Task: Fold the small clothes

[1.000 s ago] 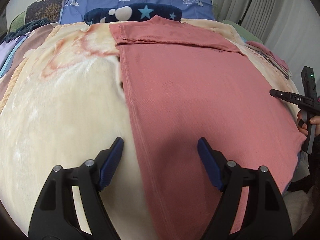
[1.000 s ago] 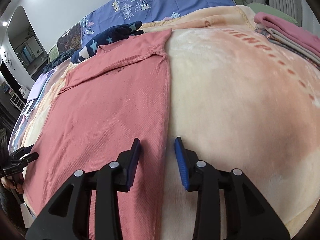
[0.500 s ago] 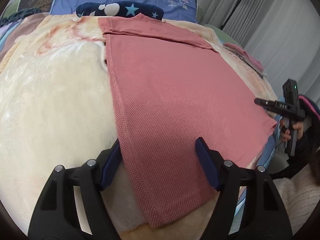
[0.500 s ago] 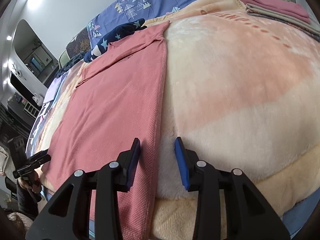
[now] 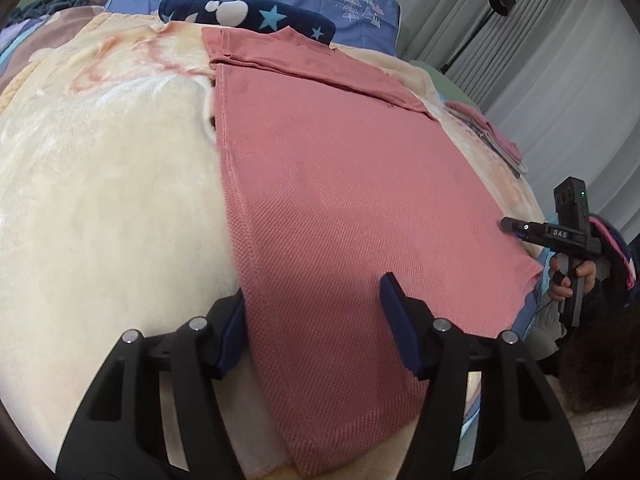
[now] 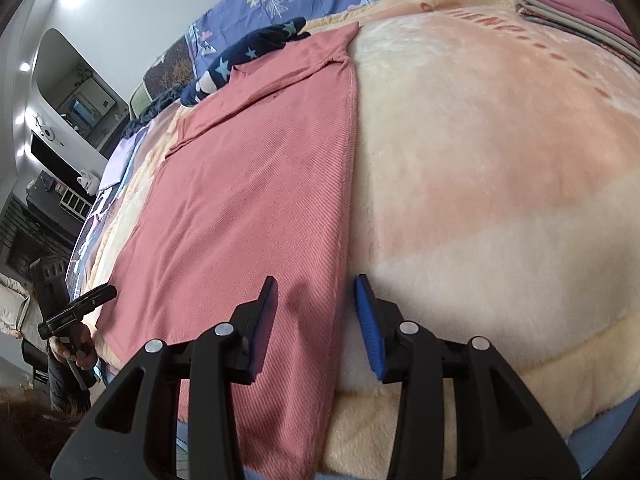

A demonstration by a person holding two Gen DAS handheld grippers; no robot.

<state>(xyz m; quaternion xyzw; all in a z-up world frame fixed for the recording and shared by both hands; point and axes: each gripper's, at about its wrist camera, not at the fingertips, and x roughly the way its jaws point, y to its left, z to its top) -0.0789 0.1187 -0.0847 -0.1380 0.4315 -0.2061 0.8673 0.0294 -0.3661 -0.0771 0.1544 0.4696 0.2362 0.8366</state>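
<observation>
A pink shirt (image 5: 352,184) lies spread flat on a cream fleece blanket (image 5: 100,184) that covers the bed, its hem hanging a little over the blanket's near edge and its sleeves stretched out toward the far edge, where a dark star-patterned pillow (image 5: 248,14) sits just beyond it. The left gripper (image 5: 316,316) stands wide open at the shirt's left side seam near the hem, one pad on the blanket side and the other over the cloth, and nothing is pinched. The right gripper (image 6: 316,312) is also open, more narrowly, straddling the opposite side seam close to the near edge, with the cloth's border between its pads but not clamped. The shirt looks like a thin textured knit: light, limp and stretchy, so it will likely sag and drape as soon as it is lifted and give no stiffness to push against. It should not slip much, since the plush blanket probably clings to it, which may drag the lower layer and wrinkle it. The sensible holds appear to be the stitched side seams near the two hem corners, where the fabric is doubled and firmer. A stack of folded clothes (image 6: 576,12) rests at the blanket's far right corner, well apart.
</observation>
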